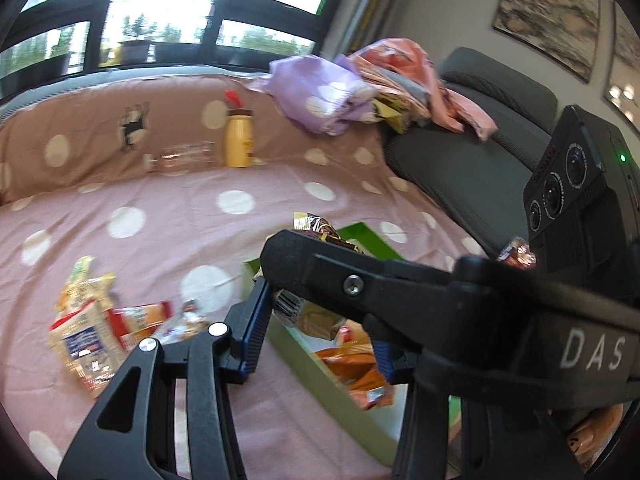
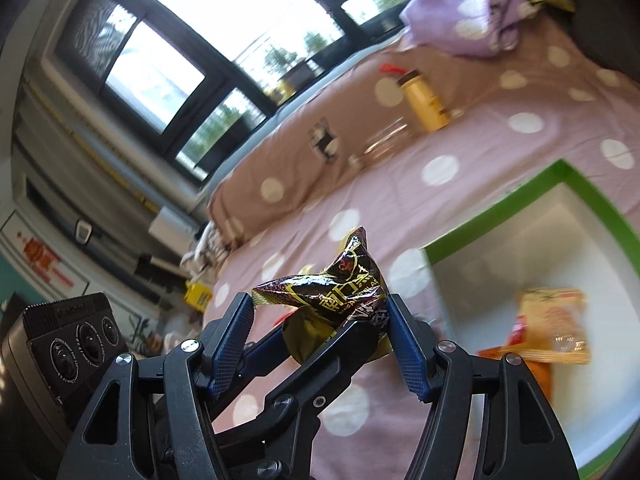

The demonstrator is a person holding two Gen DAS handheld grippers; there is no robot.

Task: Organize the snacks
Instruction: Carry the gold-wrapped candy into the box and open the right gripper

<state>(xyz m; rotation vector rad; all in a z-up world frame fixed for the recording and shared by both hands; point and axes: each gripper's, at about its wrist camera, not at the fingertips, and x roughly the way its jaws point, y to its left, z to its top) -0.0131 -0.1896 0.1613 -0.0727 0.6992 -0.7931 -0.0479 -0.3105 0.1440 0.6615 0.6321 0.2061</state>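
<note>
Dark purple foil: the snack packet [image 2: 344, 280] sits crumpled between the blue pads of the right gripper [image 2: 320, 300], one pad touching each end, so I log it as pinched. It is lifted clear of the pink dotted sheet [image 1: 160, 248], just left of the green-rimmed box [image 2: 600, 200].

Box: white inside, lying on the sheet at the near right. Orange packets [image 1: 352, 364] lie in it, with a yellow one beside them.

Left gripper [image 1: 320, 316]: pads fairly close together, over the box's near-left corner. A pale wrapper with a barcode [image 1: 292, 306] shows in the gap, next to the left pad. The right gripper's black arm crosses in front, so I cannot tell whether the pads press on it, or whether it is the underside of the purple packet.

Loose snacks [image 1: 88, 328]: a small heap in white, red and yellow wrappers on the sheet, near left, well apart from the box.

Far side: yellow bottle [image 1: 239, 136] upright against the brown dotted cushion; a clear bottle [image 1: 184, 156] on its side just left of it.

Both views are motion-blurred.
</note>
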